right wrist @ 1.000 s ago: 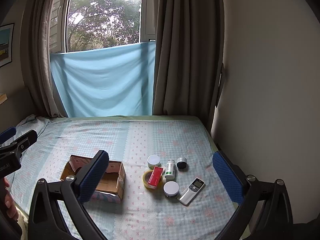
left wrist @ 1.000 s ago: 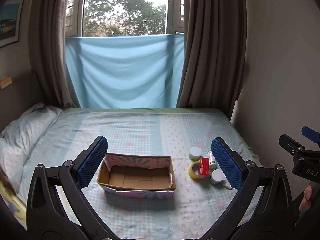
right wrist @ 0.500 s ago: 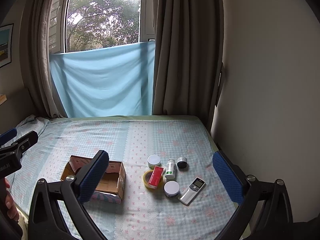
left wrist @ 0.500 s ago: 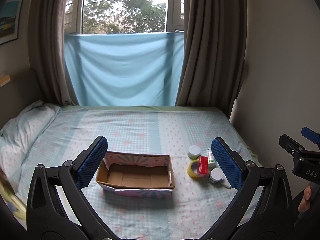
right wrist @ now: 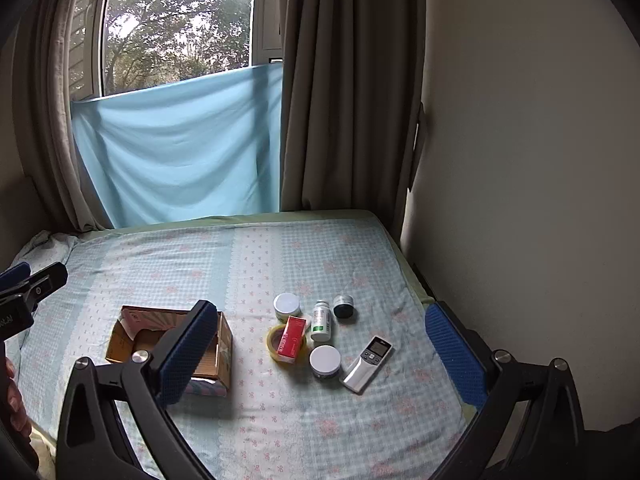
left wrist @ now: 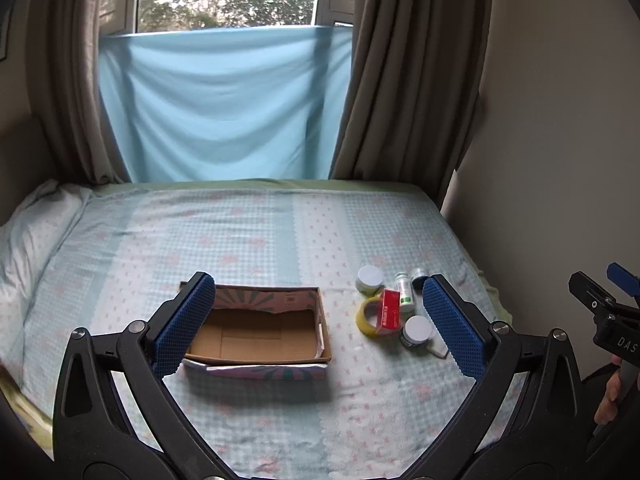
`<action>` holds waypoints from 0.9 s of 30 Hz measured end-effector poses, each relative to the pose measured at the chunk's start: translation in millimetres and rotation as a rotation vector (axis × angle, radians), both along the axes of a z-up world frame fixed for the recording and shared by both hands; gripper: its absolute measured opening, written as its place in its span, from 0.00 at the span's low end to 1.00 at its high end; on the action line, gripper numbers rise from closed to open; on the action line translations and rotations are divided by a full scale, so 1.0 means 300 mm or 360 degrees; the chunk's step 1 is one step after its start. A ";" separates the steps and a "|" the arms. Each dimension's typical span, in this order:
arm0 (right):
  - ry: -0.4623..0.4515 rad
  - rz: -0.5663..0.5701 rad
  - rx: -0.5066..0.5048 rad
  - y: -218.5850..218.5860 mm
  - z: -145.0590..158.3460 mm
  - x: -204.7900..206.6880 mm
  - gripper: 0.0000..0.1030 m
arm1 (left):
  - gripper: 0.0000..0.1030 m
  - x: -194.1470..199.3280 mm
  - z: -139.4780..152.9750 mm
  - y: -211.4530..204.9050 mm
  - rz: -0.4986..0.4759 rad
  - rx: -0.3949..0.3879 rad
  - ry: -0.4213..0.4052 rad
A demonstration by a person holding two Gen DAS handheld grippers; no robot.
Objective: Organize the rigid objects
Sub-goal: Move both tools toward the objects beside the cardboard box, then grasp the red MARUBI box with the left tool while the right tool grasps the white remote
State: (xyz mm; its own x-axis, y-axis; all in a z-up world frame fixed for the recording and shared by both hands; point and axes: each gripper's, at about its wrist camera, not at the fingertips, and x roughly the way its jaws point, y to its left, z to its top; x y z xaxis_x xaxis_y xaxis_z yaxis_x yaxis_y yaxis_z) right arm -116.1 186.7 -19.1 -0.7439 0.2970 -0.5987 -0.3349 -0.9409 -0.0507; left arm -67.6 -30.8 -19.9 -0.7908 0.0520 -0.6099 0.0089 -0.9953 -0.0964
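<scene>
An open, empty cardboard box (left wrist: 256,330) (right wrist: 218,354) lies on the bed. To its right sits a cluster: a red carton (left wrist: 389,309) (right wrist: 294,338) leaning on a yellow tape roll (left wrist: 365,317) (right wrist: 274,344), two white-lidded jars (left wrist: 370,278) (left wrist: 416,330) (right wrist: 287,306) (right wrist: 325,361), a white bottle (left wrist: 404,293) (right wrist: 322,320), a small dark jar (left wrist: 419,274) (right wrist: 344,306) and a white remote (right wrist: 366,364). My left gripper (left wrist: 318,328) is open and empty, held above and before the box. My right gripper (right wrist: 320,354) is open and empty, above the cluster.
The bed's checked sheet (left wrist: 256,236) fills the view, with a pillow (left wrist: 28,236) at the left. A wall (right wrist: 520,160) runs close along the bed's right edge. Curtains (left wrist: 404,80) and a blue cloth (left wrist: 224,104) hang at the far end.
The left wrist view has tilted down and shifted slightly, so the box and cluster sit a little higher between the fingers. The right gripper has barely moved. Both stay open.
</scene>
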 end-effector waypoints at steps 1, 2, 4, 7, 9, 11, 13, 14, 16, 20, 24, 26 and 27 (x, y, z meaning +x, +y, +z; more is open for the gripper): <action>-0.0022 -0.0025 -0.0015 0.021 -0.015 -0.010 1.00 | 1.00 -0.030 -0.021 0.015 -0.0005 -0.0017 -0.0030; -0.0049 -0.0061 -0.0037 0.047 -0.035 -0.020 1.00 | 1.00 -0.063 -0.044 0.033 -0.0015 -0.0033 -0.0068; -0.0108 -0.0120 -0.0108 0.106 -0.076 -0.047 1.00 | 1.00 -0.126 -0.088 0.075 -0.0043 -0.0049 -0.0123; -0.0174 -0.0210 -0.0230 0.206 -0.162 -0.103 1.00 | 1.00 -0.227 -0.166 0.149 -0.0107 -0.0061 -0.0222; -0.0228 -0.0282 -0.0306 0.275 -0.233 -0.154 1.00 | 1.00 -0.304 -0.229 0.208 -0.0138 -0.0087 -0.0310; -0.0272 -0.0351 -0.0381 0.351 -0.312 -0.206 1.00 | 1.00 -0.381 -0.295 0.271 -0.0187 -0.0101 -0.0380; -0.0324 -0.0422 -0.0432 0.419 -0.391 -0.258 1.00 | 1.00 -0.455 -0.366 0.337 -0.0226 -0.0126 -0.0454; -0.0350 -0.0458 -0.0455 0.453 -0.432 -0.285 1.00 | 1.00 -0.496 -0.405 0.369 -0.0248 -0.0133 -0.0498; -0.0408 -0.0524 -0.0512 0.524 -0.518 -0.336 1.00 | 1.00 -0.569 -0.475 0.424 -0.0284 -0.0135 -0.0579; -0.0561 -0.0629 -0.0654 0.625 -0.688 -0.433 1.00 | 1.00 -0.706 -0.623 0.530 -0.0337 -0.0155 -0.0727; -0.0729 -0.0682 -0.0745 0.681 -0.868 -0.521 1.00 | 0.99 -0.815 -0.790 0.596 -0.0356 -0.0174 -0.0916; -0.0801 -0.0702 -0.0785 0.697 -0.956 -0.555 1.00 | 0.96 -0.858 -0.872 0.613 -0.0354 -0.0166 -0.1006; -0.0834 -0.0710 -0.0805 0.702 -0.998 -0.566 1.00 | 0.96 -0.878 -0.908 0.619 -0.0332 -0.0159 -0.1046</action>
State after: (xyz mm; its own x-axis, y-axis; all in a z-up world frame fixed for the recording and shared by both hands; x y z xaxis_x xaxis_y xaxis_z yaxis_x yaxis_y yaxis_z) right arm -286.0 397.3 -318.6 -0.2109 0.1005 -0.9723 -0.7299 -0.6778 0.0883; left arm -330.9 155.0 -292.3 -0.2357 0.0815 -0.9684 -0.1583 -0.9864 -0.0445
